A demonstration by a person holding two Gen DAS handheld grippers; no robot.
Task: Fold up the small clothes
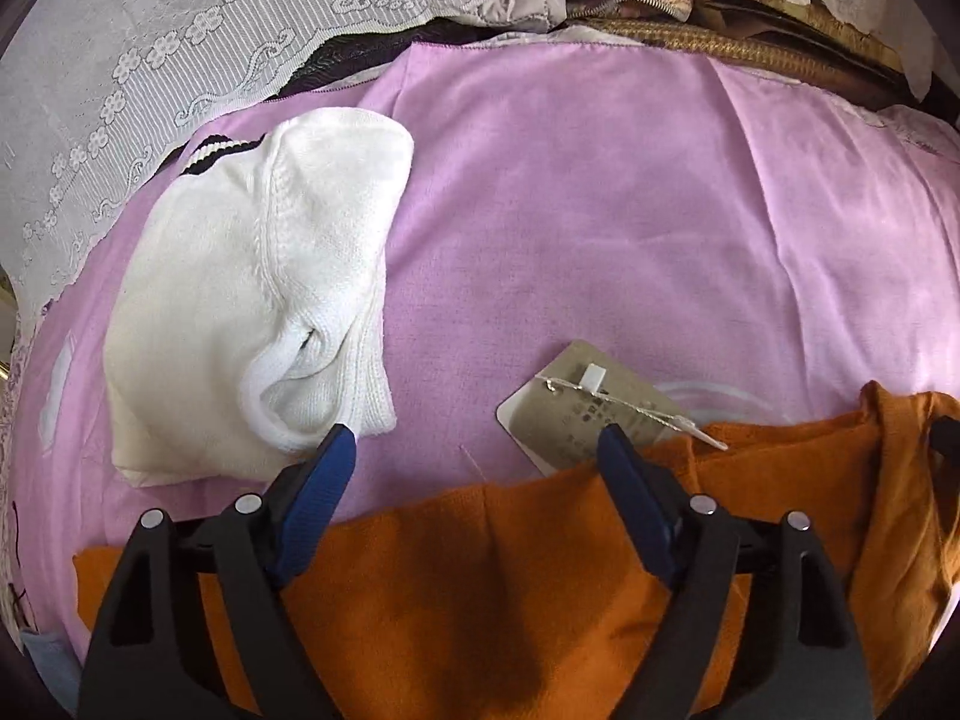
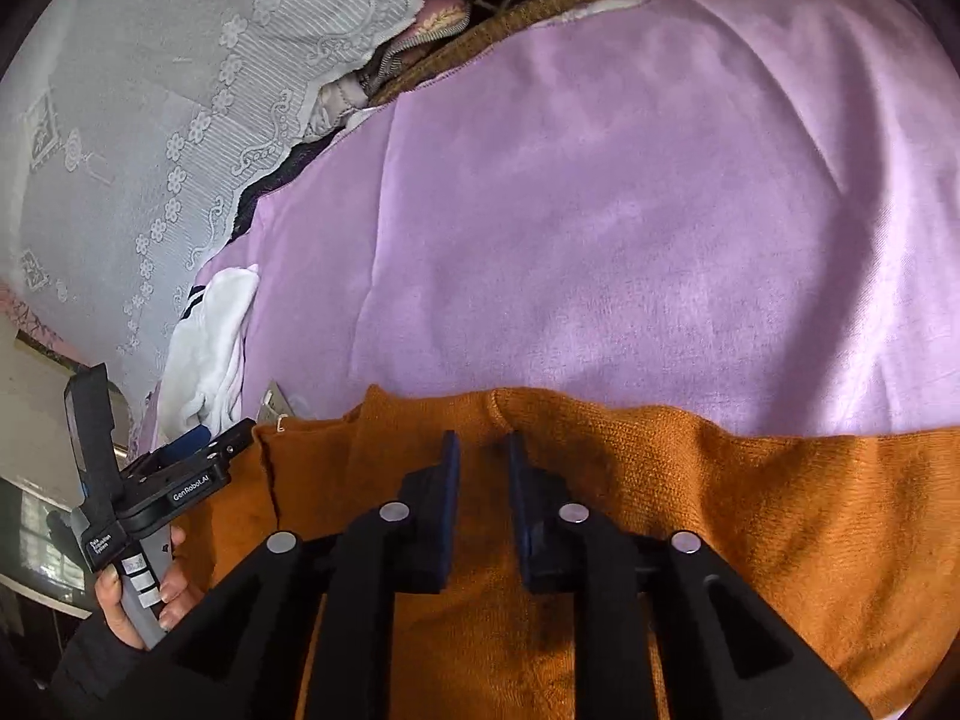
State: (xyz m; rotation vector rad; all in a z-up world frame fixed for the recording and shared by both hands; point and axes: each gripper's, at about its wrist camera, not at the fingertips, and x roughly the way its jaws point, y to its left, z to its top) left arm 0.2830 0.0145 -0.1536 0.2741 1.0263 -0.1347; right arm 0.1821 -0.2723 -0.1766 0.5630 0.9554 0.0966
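Observation:
An orange knit garment (image 1: 480, 588) lies spread along the near edge of a pink sheet (image 1: 600, 210), with a paper tag (image 1: 591, 408) on a string at its top edge. My left gripper (image 1: 474, 435) is open wide just above that edge, with nothing between its blue pads (image 1: 318, 492). In the right wrist view the orange garment (image 2: 750, 510) fills the foreground. My right gripper (image 2: 483, 441) hovers over it, jaws a narrow gap apart, and a small ridge of knit lies just past the tips. A folded white garment (image 1: 258, 300) rests to the left.
A white lace cloth (image 1: 150, 60) hangs behind the pink sheet, and bundled fabrics and a woven mat (image 1: 690, 42) sit at the far edge. In the right wrist view a hand (image 2: 138, 600) holds the left gripper (image 2: 204, 450) at the lower left, near the white garment (image 2: 210, 348).

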